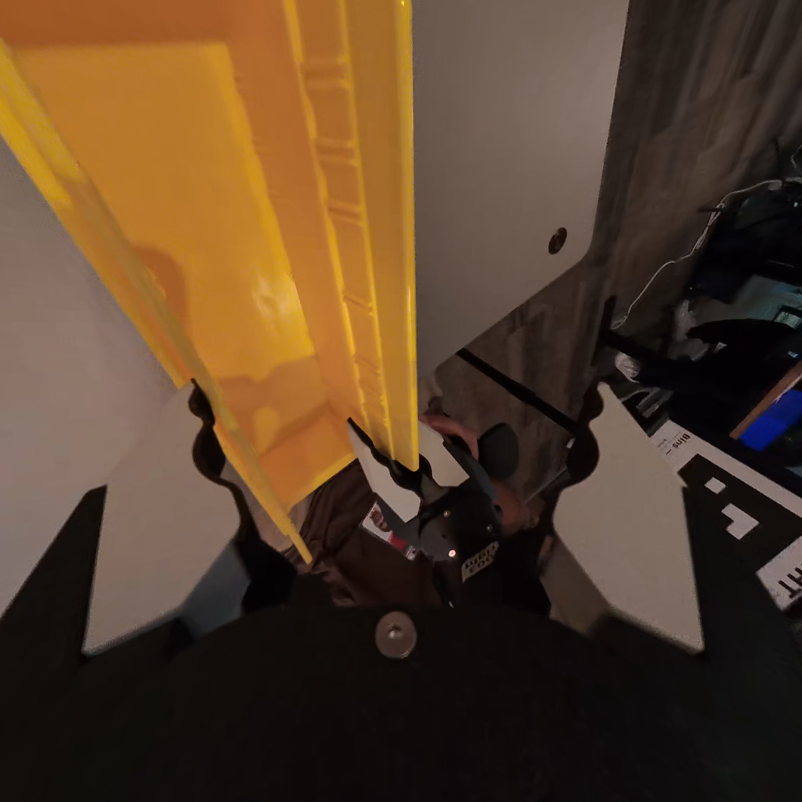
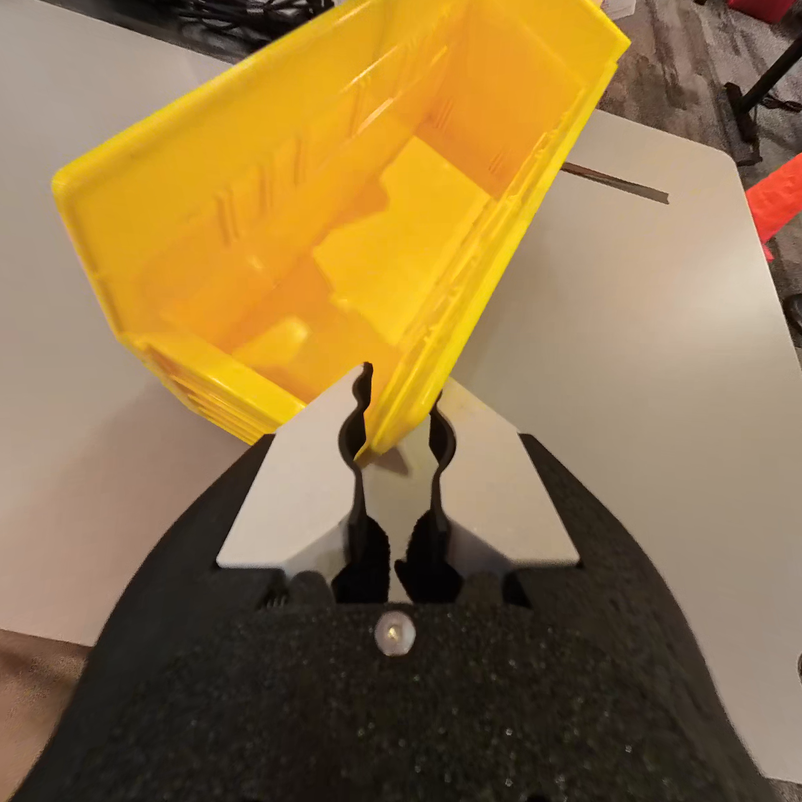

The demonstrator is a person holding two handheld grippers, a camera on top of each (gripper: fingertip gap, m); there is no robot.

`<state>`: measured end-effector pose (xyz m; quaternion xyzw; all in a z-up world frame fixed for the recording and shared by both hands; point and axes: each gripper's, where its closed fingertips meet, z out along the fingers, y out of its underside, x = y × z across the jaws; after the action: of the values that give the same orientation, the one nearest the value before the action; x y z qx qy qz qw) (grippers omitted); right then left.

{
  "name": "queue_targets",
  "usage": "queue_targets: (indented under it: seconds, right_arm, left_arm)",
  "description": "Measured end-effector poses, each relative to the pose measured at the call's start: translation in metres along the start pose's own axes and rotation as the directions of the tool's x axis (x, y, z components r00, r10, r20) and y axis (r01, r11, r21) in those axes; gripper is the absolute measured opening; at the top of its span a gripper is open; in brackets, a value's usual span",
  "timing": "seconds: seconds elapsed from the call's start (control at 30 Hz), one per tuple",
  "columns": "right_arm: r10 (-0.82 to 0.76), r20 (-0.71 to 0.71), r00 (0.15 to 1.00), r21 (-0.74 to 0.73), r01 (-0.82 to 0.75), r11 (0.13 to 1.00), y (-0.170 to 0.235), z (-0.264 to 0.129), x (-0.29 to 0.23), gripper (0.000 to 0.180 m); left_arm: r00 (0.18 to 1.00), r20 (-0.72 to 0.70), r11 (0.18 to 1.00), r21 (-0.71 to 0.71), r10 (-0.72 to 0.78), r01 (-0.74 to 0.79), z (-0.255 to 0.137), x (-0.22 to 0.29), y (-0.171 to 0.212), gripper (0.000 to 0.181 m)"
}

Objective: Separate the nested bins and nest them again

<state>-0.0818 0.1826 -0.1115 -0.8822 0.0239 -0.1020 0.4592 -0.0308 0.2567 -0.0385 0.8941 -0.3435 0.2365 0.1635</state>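
A yellow bin [image 2: 304, 225] hangs tilted over the grey table [image 2: 607, 347]. Stacked yellow rims [image 2: 204, 390] at its low end show more bins nested under it. My right gripper [image 2: 401, 382] is shut on the bin's long side rim near a corner. In the left wrist view the bin [image 1: 195, 217] fills the upper left, and the right gripper [image 1: 408, 468] shows clamped on its edge. My left gripper [image 1: 395, 390] is wide open. The bin's other side wall runs between its fingers, close along the left finger [image 1: 173, 477].
A hand [image 1: 451, 429] holds the right gripper above a brown garment [image 1: 369, 564]. A white board with black marks [image 1: 716, 499], a blue box [image 1: 768, 429] and cables [image 1: 737, 260] lie to the right. An orange-red object [image 2: 777, 199] and a black stand leg [image 2: 759, 95] are off the table's far right.
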Motion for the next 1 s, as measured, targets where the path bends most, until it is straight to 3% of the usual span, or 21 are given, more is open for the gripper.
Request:
queue_targets:
  seconds: [0.13, 0.23, 0.33, 0.5, 0.63, 0.7, 0.73, 0.8, 0.83, 0.9, 1.0]
  right_arm:
    - [-0.044, -0.029, 0.999, 0.02, 0.045, 0.999, -0.01, 0.0, -0.001, 0.017]
    - [-0.055, -0.025, 0.998, 0.023, 0.055, 0.998, -0.015, 0.001, -0.004, 0.016]
    - [-0.046, -0.021, 0.999, 0.012, 0.046, 0.999, -0.01, 0.004, -0.001, 0.016]
    - [-0.035, -0.011, 0.999, 0.036, 0.036, 0.999, -0.008, 0.002, 0.003, 0.016]
    - [-0.011, 0.027, 1.0, 0.098, 0.008, 0.995, -0.011, 0.003, 0.004, 0.025]
    - [0.003, 0.025, 1.0, 0.132, -0.006, 0.991, -0.013, 0.005, 0.009, 0.036]
    - [0.028, 0.036, 0.999, 0.139, -0.032, 0.99, -0.014, 0.007, 0.011, 0.035]
    - [0.05, 0.067, 0.996, 0.128, -0.058, 0.99, -0.014, 0.012, 0.012, 0.032]
    - [0.051, 0.088, 0.995, 0.115, -0.061, 0.992, -0.015, 0.016, 0.011, 0.022]
    - [-0.012, 0.08, 0.997, 0.102, 0.003, 0.995, -0.02, 0.024, 0.014, 0.018]
    - [-0.066, 0.103, 0.992, 0.116, 0.054, 0.992, -0.032, 0.039, 0.013, 0.01]
  left_arm:
    - [0.957, 0.266, 0.993, -0.061, 0.114, -0.101, -0.019, -0.026, 0.01, 0.127]
    - [0.949, 0.254, 0.977, -0.146, 0.186, -0.152, -0.026, -0.006, 0.029, 0.128]
    - [0.912, 0.323, 0.968, -0.112, 0.251, -0.227, -0.049, -0.004, 0.028, 0.127]
    - [0.911, 0.205, 0.907, 0.156, 0.358, -0.391, -0.08, -0.006, 0.034, 0.119]
    - [0.908, 0.056, 0.745, 0.553, 0.415, -0.374, -0.091, -0.031, 0.076, 0.119]
    - [0.907, 0.041, 0.634, 0.701, 0.42, -0.326, -0.078, -0.053, 0.102, 0.111]
    - [0.904, 0.016, 0.622, 0.721, 0.427, -0.306, -0.063, -0.063, 0.12, 0.111]
    - [0.924, -0.009, 0.627, 0.737, 0.382, -0.252, -0.029, -0.094, 0.155, 0.11]
    - [0.93, -0.029, 0.628, 0.745, 0.367, -0.225, -0.013, -0.107, 0.173, 0.108]
    - [0.949, -0.053, 0.644, 0.747, 0.31, -0.168, 0.016, -0.139, 0.207, 0.106]
    - [0.959, -0.135, 0.611, 0.79, 0.247, -0.046, 0.029, -0.169, 0.249, 0.102]
